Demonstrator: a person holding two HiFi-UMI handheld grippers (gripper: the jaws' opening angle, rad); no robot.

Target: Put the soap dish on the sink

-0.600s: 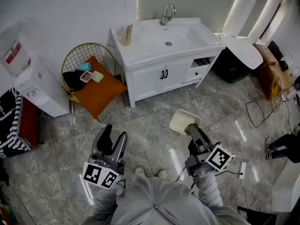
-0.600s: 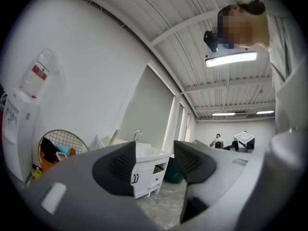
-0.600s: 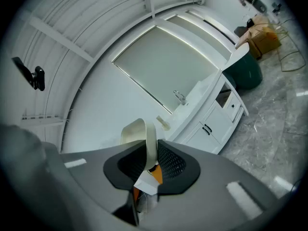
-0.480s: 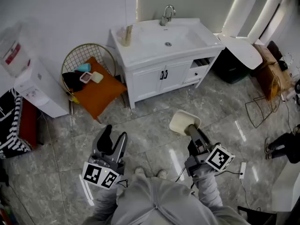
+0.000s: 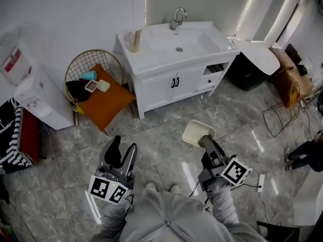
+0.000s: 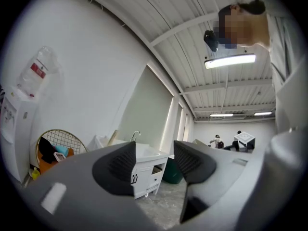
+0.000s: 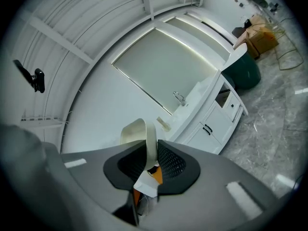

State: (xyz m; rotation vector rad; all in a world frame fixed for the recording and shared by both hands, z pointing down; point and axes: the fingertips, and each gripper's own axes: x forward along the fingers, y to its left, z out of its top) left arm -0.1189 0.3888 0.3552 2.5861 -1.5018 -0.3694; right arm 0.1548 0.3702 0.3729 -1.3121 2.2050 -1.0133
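Observation:
A cream soap dish (image 5: 198,132) hangs above the marble floor, held by its rim in my right gripper (image 5: 206,140), which is shut on it. In the right gripper view the soap dish (image 7: 139,134) stands edge-up between the dark jaws. The white sink (image 5: 177,45) with a chrome tap (image 5: 177,17) tops a white cabinet against the far wall, well ahead of both grippers. My left gripper (image 5: 122,152) is open and empty at lower left, its jaws apart in the left gripper view (image 6: 153,163).
A round wire chair (image 5: 90,84) with an orange cushion and small items stands left of the sink. A water dispenser (image 5: 31,91) is at far left. A dark green bin (image 5: 247,69) and a wire frame (image 5: 282,116) lie to the right.
The view has shifted slightly, so the sink and chair sit a little lower and to the left. Both grippers hold the same pose, the dish still gripped.

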